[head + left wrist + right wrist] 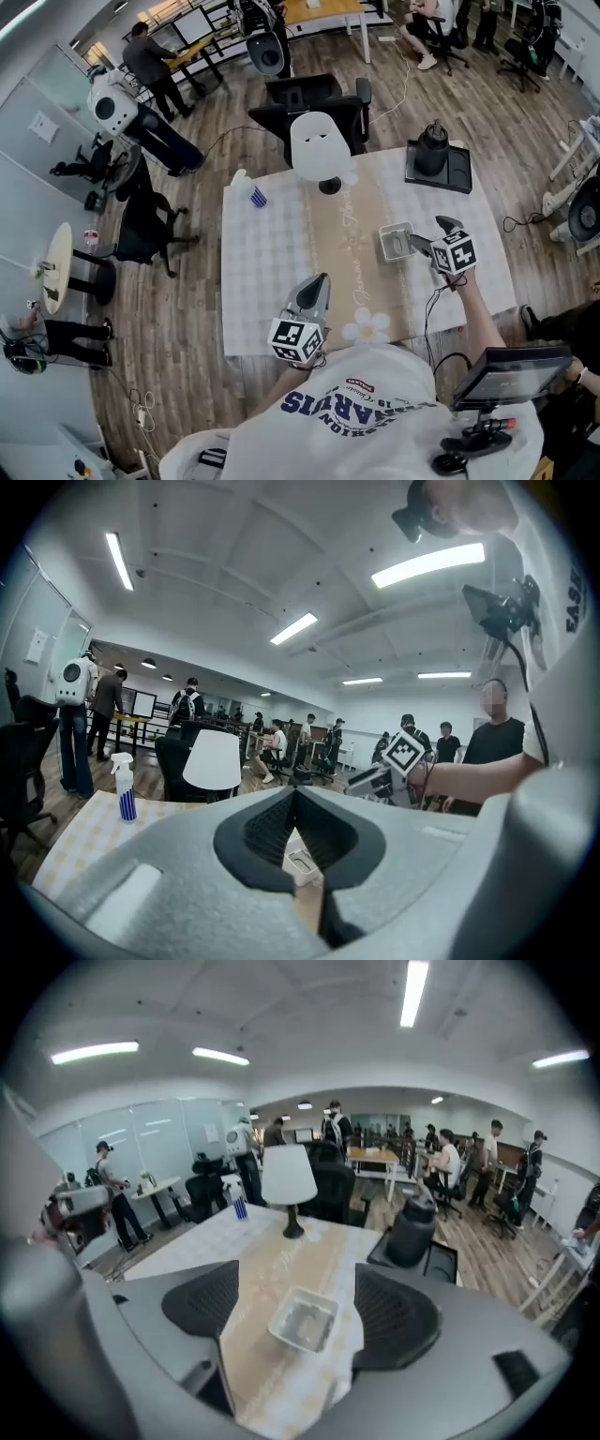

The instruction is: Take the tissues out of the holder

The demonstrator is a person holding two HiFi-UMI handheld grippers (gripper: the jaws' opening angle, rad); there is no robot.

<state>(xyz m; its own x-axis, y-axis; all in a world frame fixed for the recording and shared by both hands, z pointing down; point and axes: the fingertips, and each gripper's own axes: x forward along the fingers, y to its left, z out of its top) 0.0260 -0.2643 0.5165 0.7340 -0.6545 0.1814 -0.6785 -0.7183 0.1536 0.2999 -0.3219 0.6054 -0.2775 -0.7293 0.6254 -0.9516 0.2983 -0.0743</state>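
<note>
The tissue holder, a small clear rectangular tray, sits on the beige runner at the table's right. In the right gripper view the holder lies on the table just beyond the fingertips, and I cannot make out any tissues in its pale grey inside. My right gripper hovers at the holder's right edge. Its jaws stand wide open with nothing between the pads. My left gripper is near the table's front edge, tilted upward, with its jaws shut and empty.
A white-shaded lamp stands at the back middle of the table. A black jug on a black tray is at the back right and a spray bottle at the back left. Chairs and people are beyond the table.
</note>
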